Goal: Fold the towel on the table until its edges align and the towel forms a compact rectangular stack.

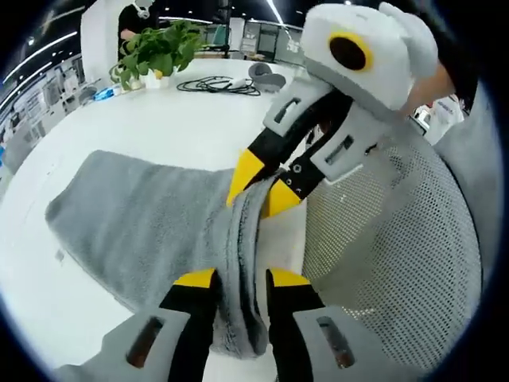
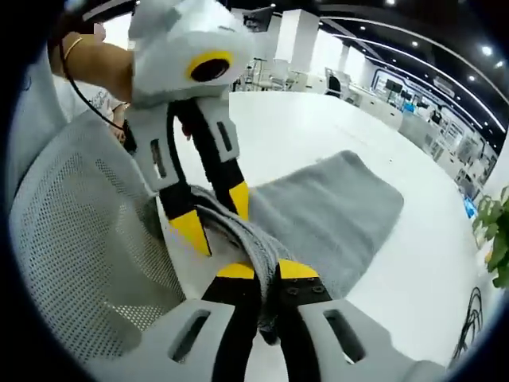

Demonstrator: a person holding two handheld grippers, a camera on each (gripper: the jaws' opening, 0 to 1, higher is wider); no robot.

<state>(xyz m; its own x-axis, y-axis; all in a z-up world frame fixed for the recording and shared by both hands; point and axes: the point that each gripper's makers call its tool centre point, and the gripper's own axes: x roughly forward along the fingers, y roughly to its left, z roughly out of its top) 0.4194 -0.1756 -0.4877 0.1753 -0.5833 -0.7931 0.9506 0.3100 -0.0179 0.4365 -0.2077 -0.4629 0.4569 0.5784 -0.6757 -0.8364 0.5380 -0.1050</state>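
Left claw (image 1: 241, 280) and right claw (image 2: 266, 272) are each clamped on the bunched edge of the grey towel (image 1: 151, 227), jaws nearly closed, the two claws facing each other close together.

Hidden and cut off

The towel (image 1: 151, 231) edge is disappearing between the left gripper (image 1: 241, 278) jaws; the plant (image 2: 497, 239) is being cropped.

The towel (image 1: 143, 223) was grey, fuzzy, matt cloth. The worktop (image 1: 175, 119) was smooth, white and faintly glossy. A chair back (image 1: 398, 239) was grey open mesh fabric.
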